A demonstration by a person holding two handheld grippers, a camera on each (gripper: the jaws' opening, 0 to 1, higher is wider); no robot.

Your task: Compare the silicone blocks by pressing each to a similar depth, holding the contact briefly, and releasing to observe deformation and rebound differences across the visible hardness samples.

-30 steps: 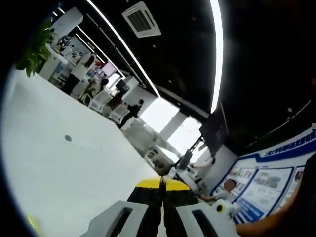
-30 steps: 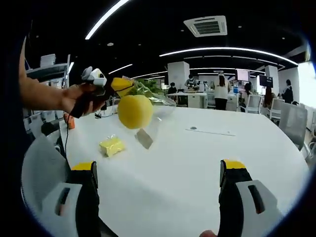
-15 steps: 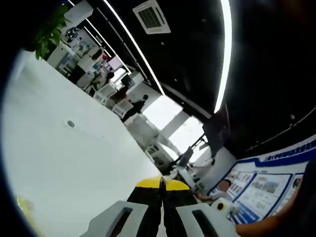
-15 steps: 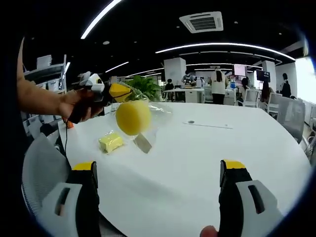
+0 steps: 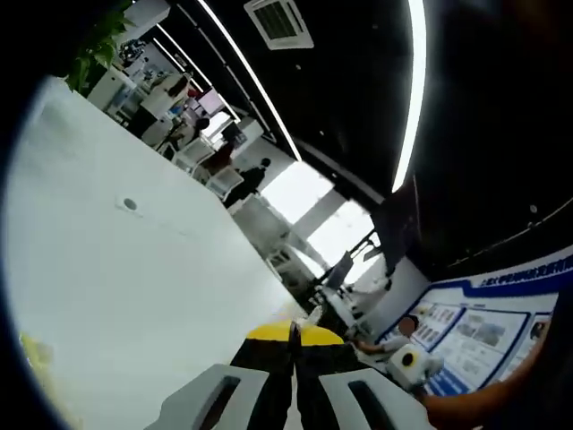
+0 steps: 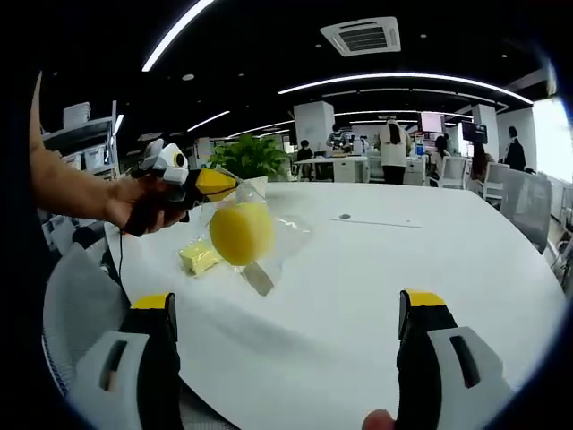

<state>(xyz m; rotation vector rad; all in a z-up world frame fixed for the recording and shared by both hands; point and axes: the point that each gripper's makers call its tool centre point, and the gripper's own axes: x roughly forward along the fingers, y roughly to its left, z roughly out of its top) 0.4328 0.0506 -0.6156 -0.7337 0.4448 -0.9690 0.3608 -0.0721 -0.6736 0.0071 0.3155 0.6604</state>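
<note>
Left tool [image 6: 218, 184]: in the right gripper view it sits at about ten o'clock, gripped by a person's hand [image 6: 143, 201]. Its yellow-tipped jaws are pressed together on the top edge of a clear plastic bag [image 6: 269, 228]. In the left gripper view the same jaws rise from six o'clock, meeting with no gap between them [image 5: 293, 333].

Clear plastic bag: hangs from the left tool above the worktop [image 6: 376, 269], with a round yellow silicone block [image 6: 241, 233] inside it. The block is lifted clear of the surface; a grey shadow lies on the worktop just below it.

Second sample: a smaller, flatter yellow silicone piece [image 6: 199, 258] rests on the worktop at about nine o'clock from the hanging block, just beside it in the view. Whether it is wrapped I cannot tell.

Right tool [image 6: 291, 313]: its two jaws rise from the bottom of the right gripper view, spread wide apart, with nothing between them but bare worktop. It is well apart from the bag and both samples.

Worktop: large, white and rounded, with a small dark round spot [image 5: 131, 204] in its surface. A potted plant [image 6: 246, 157] stands at its far edge, toward twelve o'clock from the bag.

Background: open office with ceiling light strips and people at desks.
</note>
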